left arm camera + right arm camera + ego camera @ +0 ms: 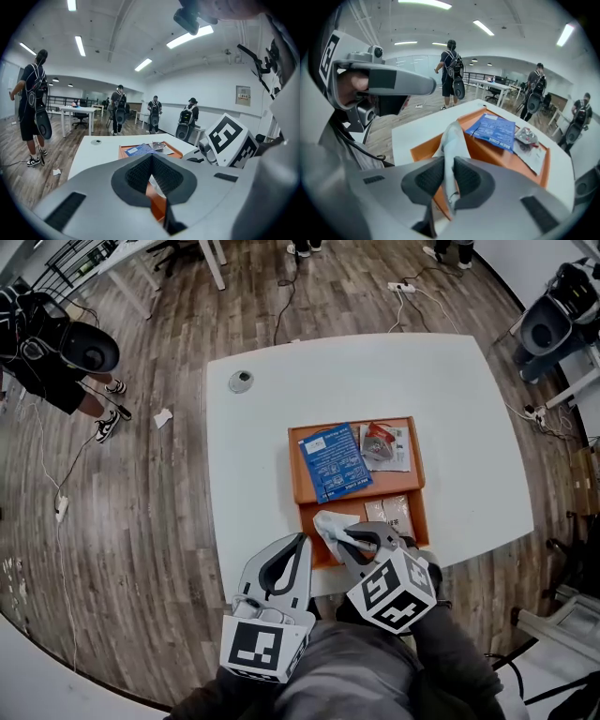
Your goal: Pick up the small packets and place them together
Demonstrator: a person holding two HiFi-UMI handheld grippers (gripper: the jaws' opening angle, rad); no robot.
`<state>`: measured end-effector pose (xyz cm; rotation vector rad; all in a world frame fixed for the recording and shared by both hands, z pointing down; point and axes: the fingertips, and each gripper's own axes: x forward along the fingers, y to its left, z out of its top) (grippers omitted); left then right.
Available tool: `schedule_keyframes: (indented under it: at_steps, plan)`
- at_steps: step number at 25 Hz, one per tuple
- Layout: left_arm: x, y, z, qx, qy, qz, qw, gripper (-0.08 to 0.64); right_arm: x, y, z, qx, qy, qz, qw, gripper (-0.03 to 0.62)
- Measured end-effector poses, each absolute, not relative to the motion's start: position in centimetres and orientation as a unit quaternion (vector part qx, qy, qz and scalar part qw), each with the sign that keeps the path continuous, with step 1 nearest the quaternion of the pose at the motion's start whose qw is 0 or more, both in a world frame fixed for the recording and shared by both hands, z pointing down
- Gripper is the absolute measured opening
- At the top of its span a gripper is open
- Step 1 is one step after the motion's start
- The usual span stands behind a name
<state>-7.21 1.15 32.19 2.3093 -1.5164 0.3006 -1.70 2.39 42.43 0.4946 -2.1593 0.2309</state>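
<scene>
Centrally, white table (469, 427) on wood floor (141, 549) bears orange tray (394, 480); right gripper (341, 540) pinches packet (327, 525), left gripper (301, 542) closed

The worktop (450, 409) is smooth, matt white. The orange tray (294, 474) looks like matt plastic. The packet (452, 140) is pale, crinkled film with a slight sheen. The blue booklet (336, 461) is glossy paper. The floor (141, 521) is grained wood. The right gripper (449, 176) has a matt grey plastic shell and black ribbed pads (425, 180).

Right tongs (345, 538) gripping white packet (328, 524), orange tray (305, 442), white table (272, 409)
</scene>
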Motion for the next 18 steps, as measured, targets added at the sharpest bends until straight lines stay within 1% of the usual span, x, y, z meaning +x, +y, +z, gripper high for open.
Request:
schedule_keyframes:
  at_steps: [11,18]
  plan:
    - [-0.9,3.8,28.3,0.841,-0.517,0.093,0.128,-0.003,2.9,3.8,36.9,0.245,-0.883,0.042,0.398,0.064]
    - [-0.2,4.7,27.3,0.843,-0.517,0.091,0.120,-0.003,3.3,4.2,35.7,0.250,-0.885,0.032,0.391,0.064]
